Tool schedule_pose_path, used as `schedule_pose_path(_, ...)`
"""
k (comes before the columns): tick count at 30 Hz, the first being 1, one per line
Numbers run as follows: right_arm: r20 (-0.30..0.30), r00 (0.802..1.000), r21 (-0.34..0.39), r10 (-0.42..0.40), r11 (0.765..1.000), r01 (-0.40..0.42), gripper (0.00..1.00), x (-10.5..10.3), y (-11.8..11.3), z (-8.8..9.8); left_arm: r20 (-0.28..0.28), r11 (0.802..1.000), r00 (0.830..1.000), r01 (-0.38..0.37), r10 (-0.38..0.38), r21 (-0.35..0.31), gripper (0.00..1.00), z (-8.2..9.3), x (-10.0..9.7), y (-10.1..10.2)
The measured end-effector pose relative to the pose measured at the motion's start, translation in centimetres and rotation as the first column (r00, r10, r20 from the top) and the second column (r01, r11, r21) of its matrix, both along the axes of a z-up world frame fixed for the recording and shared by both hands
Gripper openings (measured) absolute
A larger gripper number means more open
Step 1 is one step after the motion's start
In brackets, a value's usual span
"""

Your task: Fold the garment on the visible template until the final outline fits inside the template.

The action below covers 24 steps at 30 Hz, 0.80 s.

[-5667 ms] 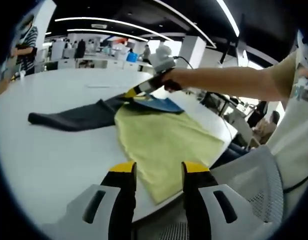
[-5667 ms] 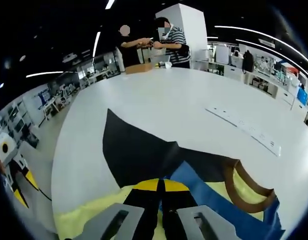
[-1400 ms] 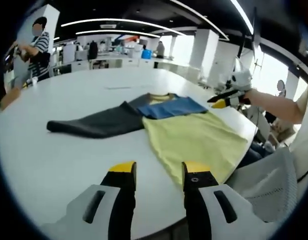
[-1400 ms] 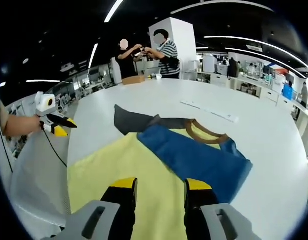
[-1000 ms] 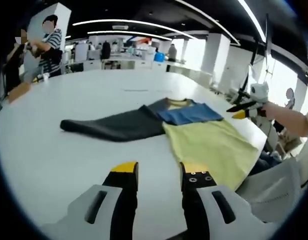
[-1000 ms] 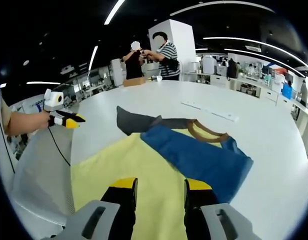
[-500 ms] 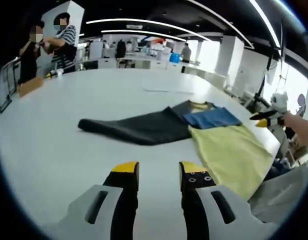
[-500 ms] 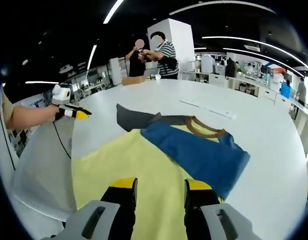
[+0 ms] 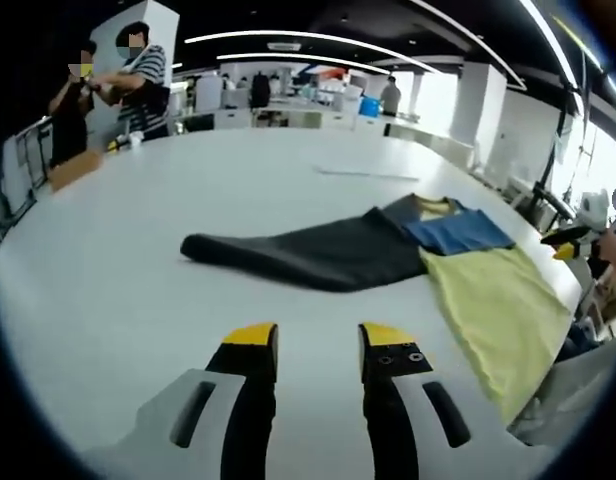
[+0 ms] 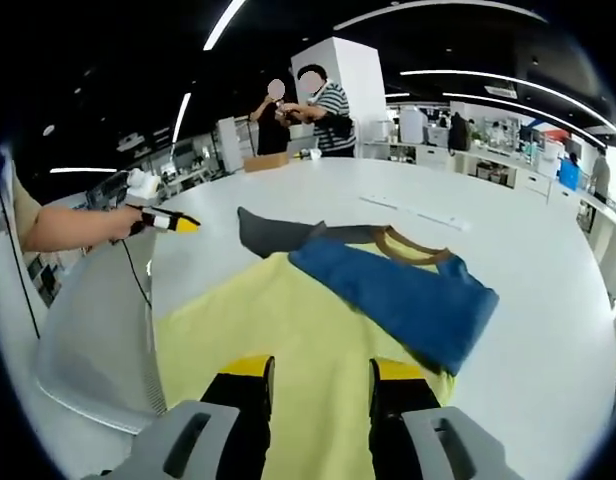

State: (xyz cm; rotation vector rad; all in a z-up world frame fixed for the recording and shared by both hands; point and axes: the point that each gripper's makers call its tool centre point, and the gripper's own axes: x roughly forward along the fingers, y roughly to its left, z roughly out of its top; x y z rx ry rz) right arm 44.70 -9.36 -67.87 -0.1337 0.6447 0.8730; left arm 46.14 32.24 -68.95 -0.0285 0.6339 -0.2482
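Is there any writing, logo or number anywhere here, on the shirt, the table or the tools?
None can be read.
Garment: plain yellow, blue and dark grey panels, no print showing.
White strip on the table: any marks too small to read.
Background signs: too blurred.

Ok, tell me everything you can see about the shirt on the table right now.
The shirt lies flat on the white table. It looks like soft knit fabric: a pale yellow body, a blue sleeve folded across the chest, a brown neckband, and a dark grey sleeve stretched out straight to the side. Its yellow hem reaches the table's near edge. Neither the left gripper nor the right gripper touches it; both are open.
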Motion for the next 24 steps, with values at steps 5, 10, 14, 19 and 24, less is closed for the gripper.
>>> schedule_pose_path(5,-0.008,1.000,0.001,-0.015,1.000,0.015,0.34,-0.5,-0.6,-0.2,-0.005,1.000,1.000,-0.009,0.010,0.021,0.28,-0.3,0.8,0.7)
schedule_pose_path(10,-0.013,1.000,0.004,-0.023,1.000,0.023,0.35,-1.0,-0.9,-0.3,-0.004,0.999,1.000,-0.022,0.022,0.036,0.28,-0.5,1.9,1.4)
schedule_pose_path(14,-0.013,0.999,0.006,-0.030,1.000,0.030,0.35,-1.4,-1.1,-0.2,-0.007,0.998,0.999,-0.036,0.037,0.054,0.28,-0.9,2.8,2.2)
schedule_pose_path(19,-0.021,0.999,0.009,-0.040,0.999,0.040,0.35,-1.6,-1.4,-0.3,-0.012,0.995,0.998,-0.055,0.056,0.078,0.28,-1.3,4.2,3.2)
schedule_pose_path(24,-0.022,0.999,0.002,-0.049,0.999,0.049,0.35,-1.7,-1.9,-0.3,-0.020,0.992,0.997,-0.072,0.074,0.104,0.27,-1.6,5.3,3.8)
